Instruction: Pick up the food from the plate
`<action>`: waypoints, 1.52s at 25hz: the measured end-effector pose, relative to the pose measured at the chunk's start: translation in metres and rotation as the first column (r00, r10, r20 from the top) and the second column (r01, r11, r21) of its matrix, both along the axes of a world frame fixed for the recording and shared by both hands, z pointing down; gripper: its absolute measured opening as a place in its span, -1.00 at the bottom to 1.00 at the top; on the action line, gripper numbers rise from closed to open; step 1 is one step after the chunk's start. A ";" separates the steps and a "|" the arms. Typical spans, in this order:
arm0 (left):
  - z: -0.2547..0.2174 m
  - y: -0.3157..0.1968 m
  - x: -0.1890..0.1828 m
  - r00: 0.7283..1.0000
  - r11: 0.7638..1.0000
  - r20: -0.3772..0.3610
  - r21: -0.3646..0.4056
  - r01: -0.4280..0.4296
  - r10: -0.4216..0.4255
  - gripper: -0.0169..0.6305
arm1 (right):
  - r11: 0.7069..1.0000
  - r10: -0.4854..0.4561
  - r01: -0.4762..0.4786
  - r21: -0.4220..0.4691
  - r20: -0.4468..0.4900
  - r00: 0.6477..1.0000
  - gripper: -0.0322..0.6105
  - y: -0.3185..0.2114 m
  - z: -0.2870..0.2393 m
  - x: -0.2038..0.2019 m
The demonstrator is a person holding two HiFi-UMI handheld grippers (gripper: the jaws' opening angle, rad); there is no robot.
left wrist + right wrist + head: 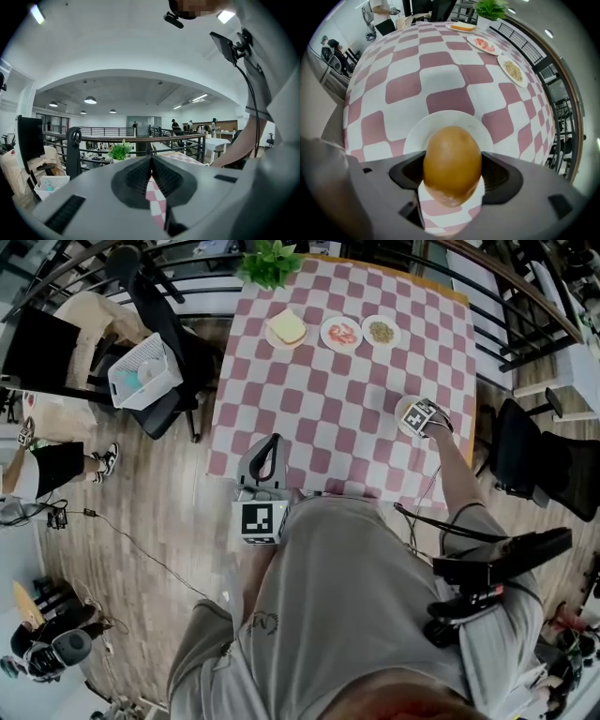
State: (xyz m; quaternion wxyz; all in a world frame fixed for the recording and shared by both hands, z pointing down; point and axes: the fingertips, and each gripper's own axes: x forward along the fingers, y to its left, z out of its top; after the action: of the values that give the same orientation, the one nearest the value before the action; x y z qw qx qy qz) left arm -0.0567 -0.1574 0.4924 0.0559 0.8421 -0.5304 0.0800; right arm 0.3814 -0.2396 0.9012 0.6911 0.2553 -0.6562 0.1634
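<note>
The right hand-held gripper [424, 418] reaches out over the right side of the desk [347, 418], which is covered in a pink-and-white checked cloth. In the right gripper view its jaws are closed on the food [452, 161] — a smooth, golden-brown, egg-shaped piece, pinched at its sides by the two dark pads. Directly beyond the food lies the white plate [415, 136], round and otherwise bare. The food's near end shows against the checked cloth rather than the plate; whether it touches the plate cannot be told. In the head view the marker cube of this gripper hides the food, and only the plate's left rim shows beside it.

The left hand-held gripper [270, 448] is held at the near edge of the desk, well apart from the plate. In the left gripper view its jaws are pressed together with nothing between them, and it points out level across the room.

At the far end of the desk three small plates stand in a row — one with a slice of bread [289, 325], one with red food [342, 334], one with a pale grainy heap [381, 331]. A potted plant [270, 261] stands at the far edge behind the bread. Left of the desk a white basket [145, 373] sits on a dark chair [173, 401].
</note>
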 end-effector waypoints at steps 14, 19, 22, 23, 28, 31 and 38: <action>0.012 0.006 -0.001 0.999 0.999 0.007 -0.021 0.032 -0.032 -0.92 | 0.928 0.372 -0.365 -0.070 0.168 0.913 0.13 0.013 0.000 0.027; 0.013 0.006 0.009 1.000 1.000 0.011 -0.024 0.017 -0.017 -0.92 | 0.932 0.362 -0.354 -0.075 0.170 0.917 0.13 0.012 -0.002 0.026; 0.011 0.003 0.016 1.000 1.000 0.013 -0.021 0.004 -0.003 -0.92 | 0.933 0.359 -0.353 -0.069 0.179 0.916 0.13 0.013 -0.002 0.027; 0.011 0.002 0.018 1.000 1.000 0.015 -0.022 -0.001 0.001 -0.92 | 0.934 0.358 -0.352 -0.067 0.183 0.915 0.14 0.013 -0.002 0.027; 0.012 -0.004 0.028 0.999 0.999 0.025 -0.023 -0.026 0.026 -0.92 | 0.934 0.358 -0.350 -0.073 0.186 0.915 0.14 0.012 0.000 0.026; 0.014 -0.006 0.034 0.998 0.999 0.033 -0.022 -0.046 0.046 -0.92 | 0.935 0.354 -0.348 -0.066 0.194 0.915 0.14 0.009 -0.001 0.025; 0.009 -0.008 0.043 0.996 0.997 0.043 -0.008 -0.079 0.079 -0.92 | 0.933 0.359 -0.354 -0.061 0.191 0.913 0.14 0.012 0.000 0.026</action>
State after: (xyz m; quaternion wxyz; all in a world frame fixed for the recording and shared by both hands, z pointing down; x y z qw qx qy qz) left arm -0.0132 -0.1656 0.5011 0.0438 0.8603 -0.4975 0.1018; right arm 0.4078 -0.2271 0.9010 0.5835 0.3445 -0.6624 0.3196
